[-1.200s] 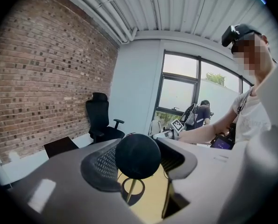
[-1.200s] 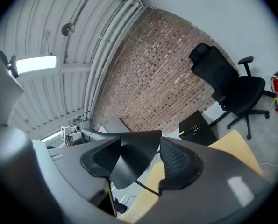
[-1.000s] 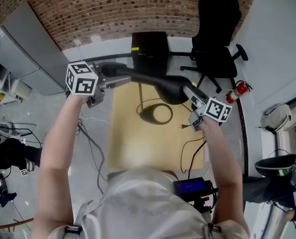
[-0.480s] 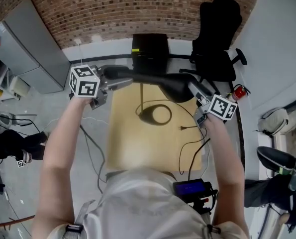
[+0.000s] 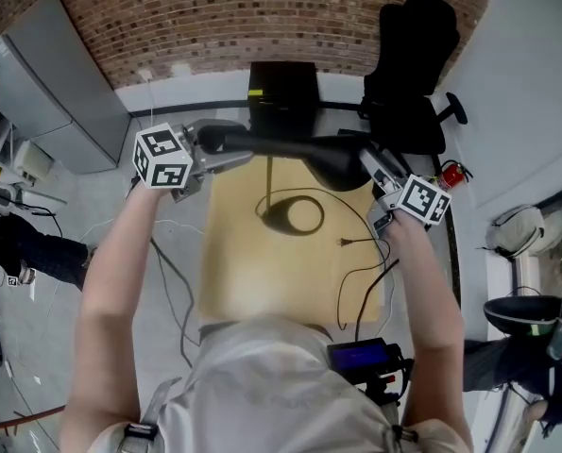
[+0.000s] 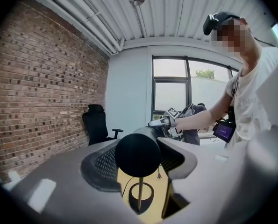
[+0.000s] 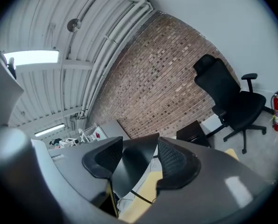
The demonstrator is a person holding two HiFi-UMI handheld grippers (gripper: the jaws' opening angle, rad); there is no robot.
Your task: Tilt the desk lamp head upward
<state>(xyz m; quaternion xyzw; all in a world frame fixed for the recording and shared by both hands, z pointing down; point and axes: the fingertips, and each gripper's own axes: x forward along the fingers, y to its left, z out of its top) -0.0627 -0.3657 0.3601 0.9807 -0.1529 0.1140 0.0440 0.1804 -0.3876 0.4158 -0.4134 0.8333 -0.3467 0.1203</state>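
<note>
The black desk lamp stands on the wooden table with its ring base below the arm. My left gripper is shut on the round rear end of the lamp arm, which fills the gap between the jaws. My right gripper holds the lamp head. Its jaws have just been closing. The head's thin black edge sits pressed between the two pads. The right gripper shows beyond the lamp in the left gripper view.
A black office chair and a black cabinet stand past the table's far edge. A fire extinguisher is on the floor at the right. The lamp's cable trails over the table's right side. A grey locker stands left.
The right gripper and the lamp head have moved a little up in the head view. The left gripper's cube has rolled slightly while staying on the lamp arm.
</note>
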